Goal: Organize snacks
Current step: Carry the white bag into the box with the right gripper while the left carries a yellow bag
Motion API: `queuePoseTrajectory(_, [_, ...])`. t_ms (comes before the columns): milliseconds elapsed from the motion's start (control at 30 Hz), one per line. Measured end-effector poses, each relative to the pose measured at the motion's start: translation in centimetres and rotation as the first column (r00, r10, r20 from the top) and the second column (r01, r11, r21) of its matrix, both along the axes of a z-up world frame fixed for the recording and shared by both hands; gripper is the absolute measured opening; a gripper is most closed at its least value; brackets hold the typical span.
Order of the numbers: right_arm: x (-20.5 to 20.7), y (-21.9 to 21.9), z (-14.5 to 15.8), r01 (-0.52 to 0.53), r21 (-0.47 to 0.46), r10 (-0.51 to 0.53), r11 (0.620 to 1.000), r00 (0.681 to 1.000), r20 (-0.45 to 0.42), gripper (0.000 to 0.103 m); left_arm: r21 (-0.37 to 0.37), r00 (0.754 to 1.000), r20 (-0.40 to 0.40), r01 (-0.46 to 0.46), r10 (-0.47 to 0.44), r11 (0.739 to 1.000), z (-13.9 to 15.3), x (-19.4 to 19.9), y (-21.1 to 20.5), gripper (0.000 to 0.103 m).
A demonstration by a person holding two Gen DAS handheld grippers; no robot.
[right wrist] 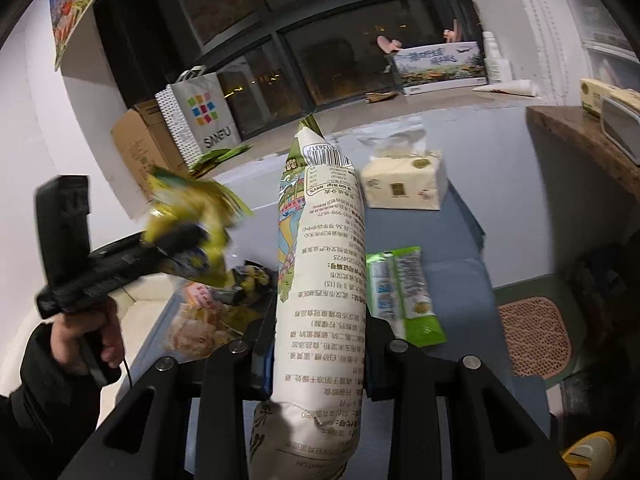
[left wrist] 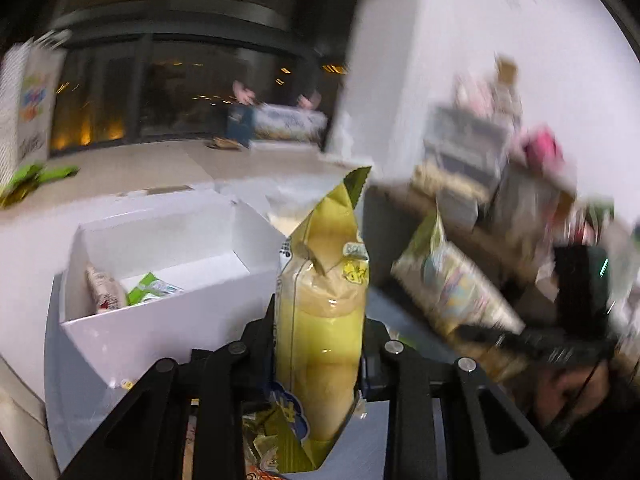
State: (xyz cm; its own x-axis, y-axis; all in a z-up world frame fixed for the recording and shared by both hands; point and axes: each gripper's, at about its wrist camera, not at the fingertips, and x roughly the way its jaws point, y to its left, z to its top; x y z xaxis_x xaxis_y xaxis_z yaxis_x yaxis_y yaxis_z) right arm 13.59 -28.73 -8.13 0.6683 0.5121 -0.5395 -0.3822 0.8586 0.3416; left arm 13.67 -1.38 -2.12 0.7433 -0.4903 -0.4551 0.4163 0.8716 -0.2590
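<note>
Left wrist: left hand-held gripper (left wrist: 320, 344) clamps yellow snack bag (left wrist: 324, 312) beside white box (left wrist: 160, 320), right hand-held gripper (right wrist: 320, 360) clamps white snack bag (right wrist: 320, 300).

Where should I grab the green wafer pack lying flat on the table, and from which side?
Grip the green wafer pack across its narrow width near mid-length, coming straight down from above. It lies flat and long on the table, so only its long edges offer opposing faces. Both jaws are full now: free one first.
</note>
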Motion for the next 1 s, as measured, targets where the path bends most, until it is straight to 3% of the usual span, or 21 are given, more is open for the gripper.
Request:
queuePoseTrajectory(100, [0.9, 1.8, 0.8, -0.049, 0.043, 0.049, 0.998, 0.999, 0.007, 0.034, -0.087, 0.998, -0.004, -0.061, 0.061, 0.994, 1.6, 1.0, 3.6, 0.033])
queuePoseTrajectory(333, [7.1, 8.6, 4.9, -0.113, 0.036, 0.112, 0.993, 0.993, 0.032, 0.034, -0.172, 0.976, -0.044, -0.217, 0.212, 0.961, 3.4, 6.0, 9.7, 0.033])
queuePoseTrajectory(500, [13.5, 12.4, 6.5, -0.083, 0.034, 0.083, 0.996, 0.997, 0.006, 0.034, -0.143, 0.946, -0.144, -0.309, 0.290, 0.940, 2.9, 11.8, 12.2, 0.033])
queuePoseTrajectory(767, [22.7, 16.3, 6.2, -0.015, -0.079, 0.010, 0.997, 0.998, -0.059, 0.034, 0.003, 0.908, -0.227, -0.360, 0.351, 0.933, 0.5, 17.8, 11.2, 0.038])
queuePoseTrajectory(800, [23.4, 16.4, 6.0, -0.015, -0.088, 0.009, 0.996, 0.997, -0.071, 0.034, 0.023, 0.900, -0.247, -0.365, 0.359, 0.931, 0.0, 18.5, 11.2, 0.051])
queuePoseTrajectory(833, [24.0, 16.5, 5.9, -0.015, -0.092, 0.008, 0.996, 0.997, -0.075, 0.036, 0.035, 0.892, -0.262, -0.373, 0.369, 0.927, -0.2, 18.9, 11.2, 0.081])
queuePoseTrajectory(867, [24.6, 16.5, 5.7, -0.012, -0.097, 0.005, 0.995, 0.997, -0.077, 0.042, 0.054, 0.882, -0.276, -0.382, 0.381, 0.923, -0.5, 19.3, 11.1, 0.098])
queuePoseTrajectory(900, [25.3, 16.6, 5.4, -0.004, -0.114, -0.007, 0.993, 0.995, -0.097, 0.068, 0.059, 0.882, -0.272, -0.384, 0.385, 0.921, -0.7, 19.2, 11.0, 0.103])
queuePoseTrajectory(967, [26.0, 16.5, 4.9, 0.007, -0.111, -0.022, 0.994, 0.991, -0.134, 0.103, 0.082, 0.884, -0.260, -0.381, 0.389, 0.921, -0.8, 19.0, 10.8, 0.103])
queuePoseTrajectory(1000, [25.8, 16.1, 4.9, 0.003, -0.087, -0.013, 0.996, 0.993, -0.120, 0.103, 0.092, 0.885, -0.257, -0.378, 0.389, 0.921, -0.8, 18.9, 10.7, 0.103])
